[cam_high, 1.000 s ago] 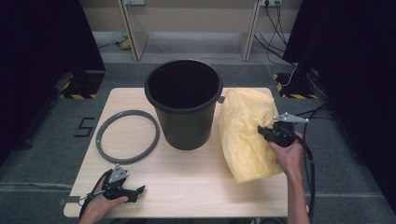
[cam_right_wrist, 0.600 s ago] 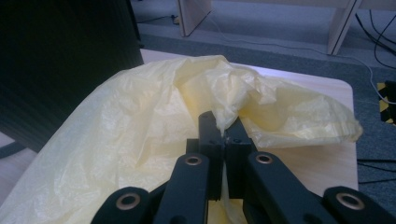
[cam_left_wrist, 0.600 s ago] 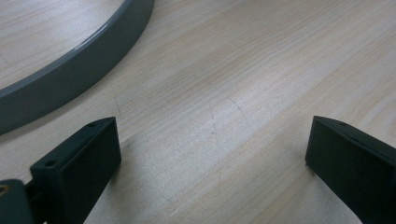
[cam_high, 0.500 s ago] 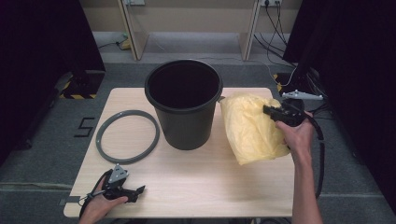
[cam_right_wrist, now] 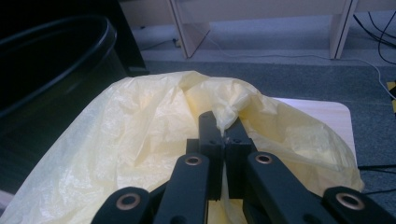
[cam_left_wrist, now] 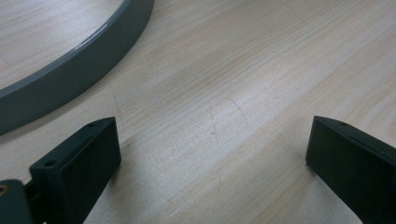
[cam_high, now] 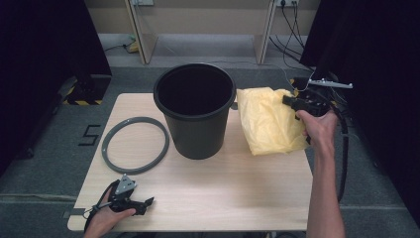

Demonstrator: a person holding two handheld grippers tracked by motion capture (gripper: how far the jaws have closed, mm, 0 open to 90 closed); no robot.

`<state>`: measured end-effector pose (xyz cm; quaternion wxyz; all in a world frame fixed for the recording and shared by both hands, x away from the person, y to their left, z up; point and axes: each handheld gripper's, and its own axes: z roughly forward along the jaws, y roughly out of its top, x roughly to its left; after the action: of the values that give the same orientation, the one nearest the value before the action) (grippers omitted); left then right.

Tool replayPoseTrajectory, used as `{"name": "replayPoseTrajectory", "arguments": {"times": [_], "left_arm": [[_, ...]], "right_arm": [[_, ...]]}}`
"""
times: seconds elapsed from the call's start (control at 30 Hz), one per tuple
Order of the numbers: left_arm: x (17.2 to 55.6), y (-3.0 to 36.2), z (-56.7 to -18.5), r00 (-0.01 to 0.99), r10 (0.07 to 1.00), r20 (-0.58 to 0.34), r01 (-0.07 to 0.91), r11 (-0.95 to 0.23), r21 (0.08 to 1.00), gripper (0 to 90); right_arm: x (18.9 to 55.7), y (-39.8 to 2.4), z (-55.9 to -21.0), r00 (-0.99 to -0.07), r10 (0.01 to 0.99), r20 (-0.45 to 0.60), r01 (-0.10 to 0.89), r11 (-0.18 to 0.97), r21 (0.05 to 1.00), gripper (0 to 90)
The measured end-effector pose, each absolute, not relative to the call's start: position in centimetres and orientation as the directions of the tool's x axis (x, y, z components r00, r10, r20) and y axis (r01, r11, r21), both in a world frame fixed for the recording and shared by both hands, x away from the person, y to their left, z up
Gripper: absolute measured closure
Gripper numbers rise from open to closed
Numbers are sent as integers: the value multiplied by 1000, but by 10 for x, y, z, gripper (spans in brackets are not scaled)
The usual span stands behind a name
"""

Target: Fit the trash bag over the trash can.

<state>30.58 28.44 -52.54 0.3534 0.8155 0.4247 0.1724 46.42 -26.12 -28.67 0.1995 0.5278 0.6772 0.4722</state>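
Note:
A yellow plastic bag (cam_high: 270,124) hangs lifted at the table's right, to the right of the black bucket (cam_high: 195,111). My right gripper (cam_high: 291,101) is shut on the bag's upper right edge; in the right gripper view the jaws pinch a fold of the yellow bag (cam_right_wrist: 140,140) and my right gripper (cam_right_wrist: 223,128) has no gap. A grey ring (cam_high: 134,145) lies flat on the table's left. My left gripper (cam_high: 148,202) rests at the front left edge, open, jaws wide apart over bare wood in the left gripper view (cam_left_wrist: 212,149), the grey ring (cam_left_wrist: 79,60) just beyond.
The wooden table (cam_high: 223,193) has free room in its front middle. Cables and a black cable loop (cam_high: 341,148) hang off the right side. Shelf legs (cam_high: 138,29) stand on the grey floor behind the table.
My right gripper has risen and gone toward the far right, pulling the yellow bag up off the table. The left gripper has kept still.

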Motion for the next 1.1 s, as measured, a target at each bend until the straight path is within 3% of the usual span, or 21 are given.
{"name": "replayPoseTrajectory", "arguments": {"times": [0.63,1.1], "left_arm": [[306,284,-526,583,813,-16,567,-392,724,18],[306,284,-526,585,811,-17,566,-394,724,18]], "right_arm": [[481,-244,-236,-335,913,232,493,-40,869,899],[500,-168,-223,-415,890,188,474,35,880,899]]}}
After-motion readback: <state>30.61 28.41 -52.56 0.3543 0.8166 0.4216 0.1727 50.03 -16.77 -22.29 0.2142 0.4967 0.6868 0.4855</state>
